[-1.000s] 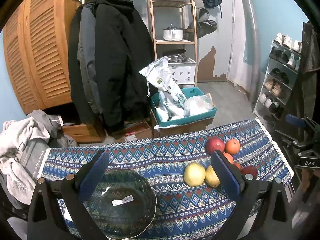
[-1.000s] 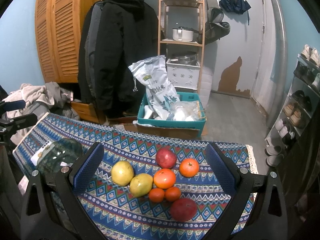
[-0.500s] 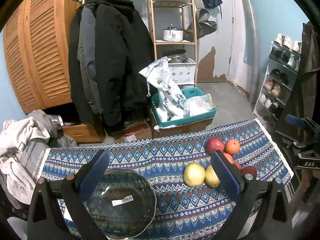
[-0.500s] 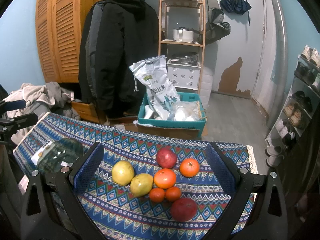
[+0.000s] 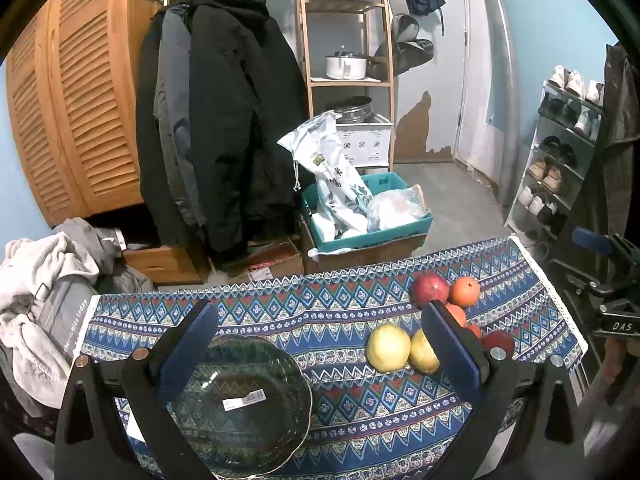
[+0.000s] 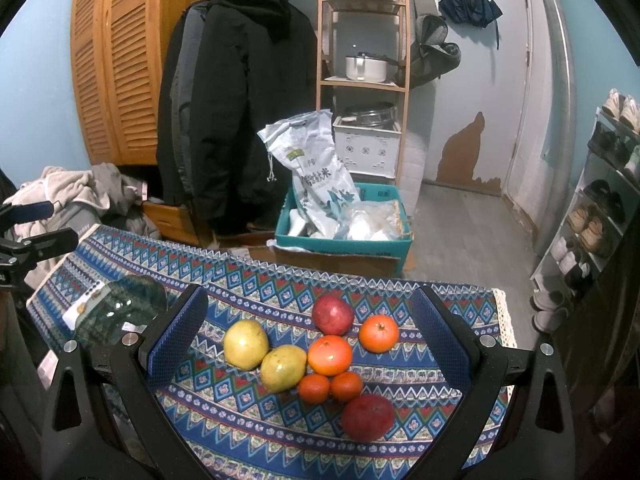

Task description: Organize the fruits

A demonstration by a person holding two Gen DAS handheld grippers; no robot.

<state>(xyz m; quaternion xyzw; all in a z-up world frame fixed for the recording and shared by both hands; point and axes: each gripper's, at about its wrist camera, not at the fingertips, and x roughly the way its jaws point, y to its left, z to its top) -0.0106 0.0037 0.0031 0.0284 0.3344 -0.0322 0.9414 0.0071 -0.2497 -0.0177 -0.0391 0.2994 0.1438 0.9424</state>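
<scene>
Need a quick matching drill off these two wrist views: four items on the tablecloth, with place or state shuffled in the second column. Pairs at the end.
Items
1. glass bowl
2. left claw
3. the two yellow-green fruits
4. near red apple

Place or state
A. open, holding nothing
B. nearest the camera in the fruit cluster, right wrist view
C. touching each other, on the bowl side of the cluster
D. empty, a barcode sticker on it

Pairs: 1-D, 2-A, 3-C, 4-B
</scene>
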